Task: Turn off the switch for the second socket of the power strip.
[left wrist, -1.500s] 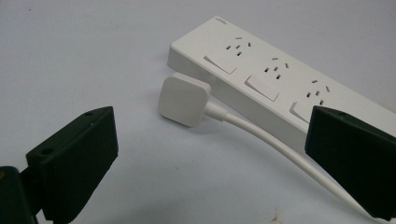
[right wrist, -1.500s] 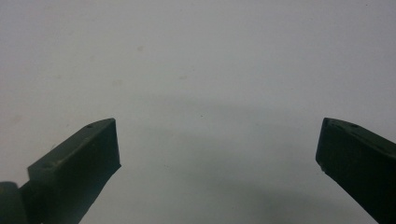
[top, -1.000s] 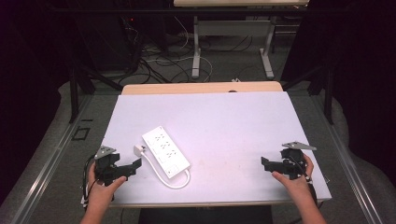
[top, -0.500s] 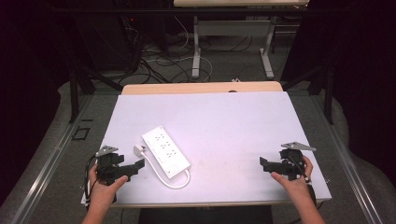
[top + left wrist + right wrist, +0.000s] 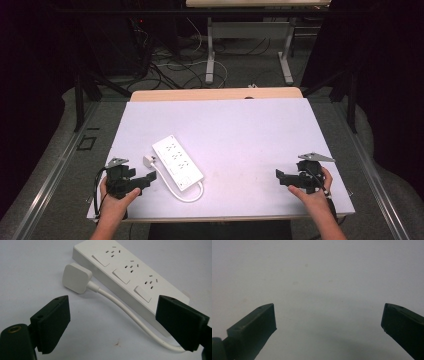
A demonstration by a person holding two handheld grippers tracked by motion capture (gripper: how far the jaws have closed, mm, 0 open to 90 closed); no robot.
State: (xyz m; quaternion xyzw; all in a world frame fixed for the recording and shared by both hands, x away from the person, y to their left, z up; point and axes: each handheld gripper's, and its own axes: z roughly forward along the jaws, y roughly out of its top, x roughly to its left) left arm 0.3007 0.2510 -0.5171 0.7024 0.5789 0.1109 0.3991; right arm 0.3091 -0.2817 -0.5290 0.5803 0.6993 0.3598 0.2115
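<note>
We hold the left gripper [image 5: 150,178] low over the near left of the table [image 5: 250,135], and in the last second it has crept a little toward the power strip [image 5: 177,161]; the shift is slight, and the strip, its plug [image 5: 148,160] and its cord [image 5: 187,195] lie just where they lay before; in the left gripper view our jaws stand wide with nothing between them, and past them we see the plug [image 5: 75,278] lying flat just beside the strip [image 5: 130,280], the cord [image 5: 130,317] running from it along the strip's near edge and under our far jaw; so we judge that the left gripper is lining up on the plug or the cord, with no contact yet.

Our right gripper [image 5: 281,176] sits at the near right, well apart from the strip; it has drifted only a touch over that second; in the right gripper view its jaws are wide too, over bare table [image 5: 319,277]; we take it as waiting, perhaps to steady the strip later.

Farther out, the strip lies slantwise left of centre, 3 sockets up; beyond it the table runs bare to a wooden edge [image 5: 215,94], with desk legs [image 5: 210,55] and floor cables [image 5: 170,65] behind.
</note>
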